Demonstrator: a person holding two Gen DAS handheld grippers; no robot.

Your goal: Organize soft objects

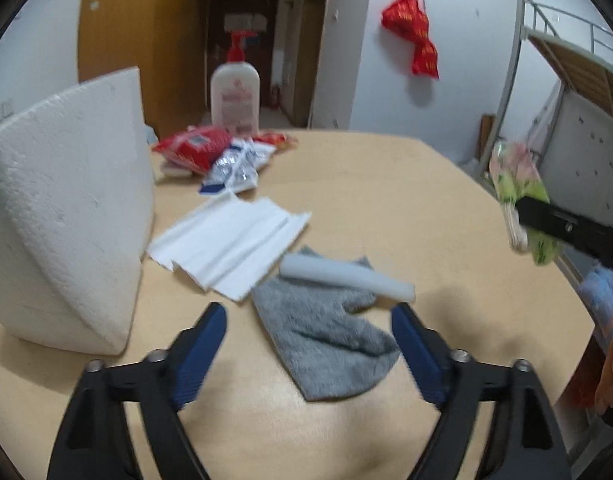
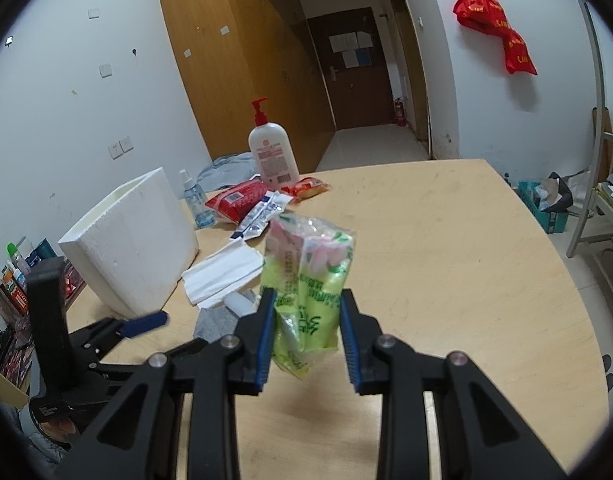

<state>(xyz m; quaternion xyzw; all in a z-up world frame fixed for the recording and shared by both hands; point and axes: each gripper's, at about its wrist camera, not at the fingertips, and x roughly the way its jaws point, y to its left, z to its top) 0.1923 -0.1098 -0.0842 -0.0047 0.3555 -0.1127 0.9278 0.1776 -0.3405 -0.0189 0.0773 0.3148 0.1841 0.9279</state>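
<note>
In the left wrist view my left gripper (image 1: 308, 316) stands open over a grey cloth (image 1: 326, 352) lying flat on the wooden table (image 1: 446, 220). A white foam roll (image 1: 346, 278) lies across the cloth's far edge, just beyond the fingertips, and nothing is pressed between the pads. A stack of white tissue paper (image 1: 230, 236) lies to the left of the cloth. My right gripper (image 2: 307, 298) is shut on a green tissue packet (image 2: 310, 272), held upright above the table. That packet (image 1: 514, 176) also shows at the right edge of the left wrist view.
A white foam box (image 1: 66, 220) stands at the left, close to the tissue paper. Behind it are a pump lotion bottle (image 1: 234, 96), red snack packets (image 1: 194, 146), a blue-and-white packet (image 1: 238, 164) and a small spray bottle (image 2: 194, 200). A metal bed frame (image 1: 566, 60) stands past the table's right edge.
</note>
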